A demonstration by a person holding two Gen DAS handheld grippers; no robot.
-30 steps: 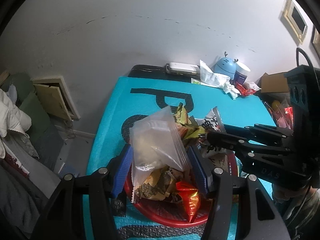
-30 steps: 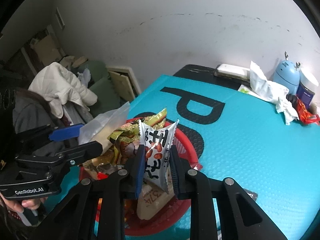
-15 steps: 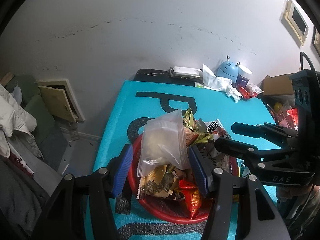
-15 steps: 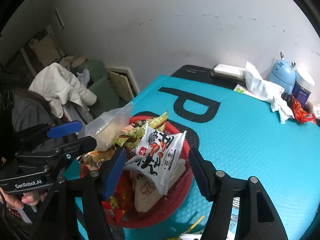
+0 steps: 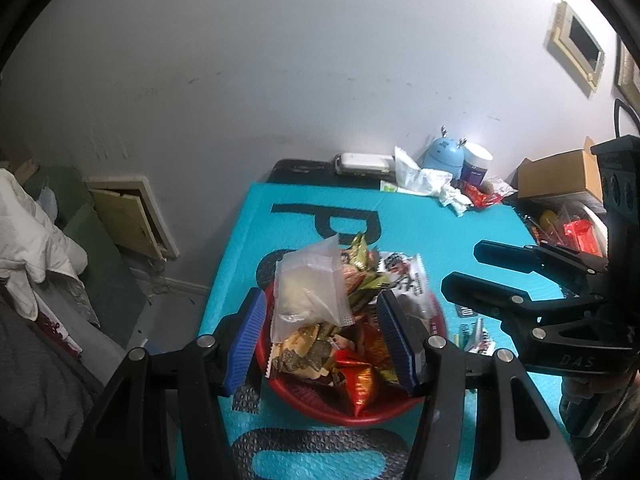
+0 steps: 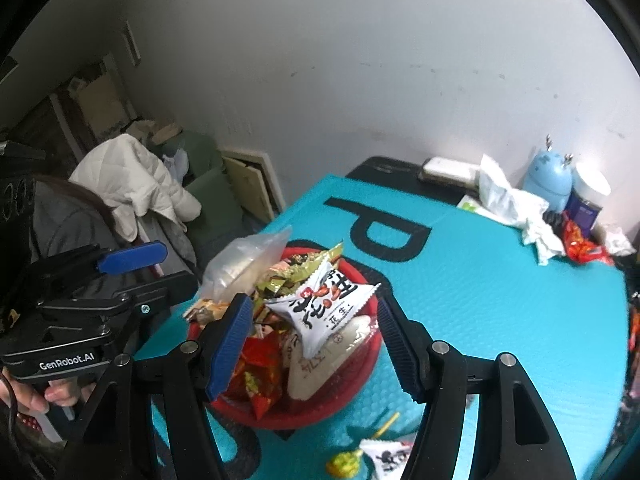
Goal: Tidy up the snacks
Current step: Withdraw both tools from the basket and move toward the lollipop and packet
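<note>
Snacks (image 5: 348, 344) are heaped in a red bowl (image 5: 360, 414) that is set on the teal mat (image 5: 440, 240), near its front edge, so that loose packets are gathered in one place. In the left wrist view, the left gripper (image 5: 320, 336) is held above the bowl with its blue pads apart; a clear bag (image 5: 308, 292) of pale contents is seen standing between them on top of the pile, and neither pad is seen pressing it, so it appears to be resting there, not gripped. The right gripper (image 5: 460, 268) is seen at the right, over the mat, with its jaws spread. In the right wrist view, the right gripper (image 6: 316, 332) is likewise held open over the bowl (image 6: 340, 408), and a white peanut packet (image 6: 324, 304) is seen lying loose on the heap between the pads, touched by neither. A few packets (image 6: 384, 456) are left on the mat in front of the bowl, so the sorting is judged unfinished. Clutter by the far wall is kept well apart from the bowl.
</note>
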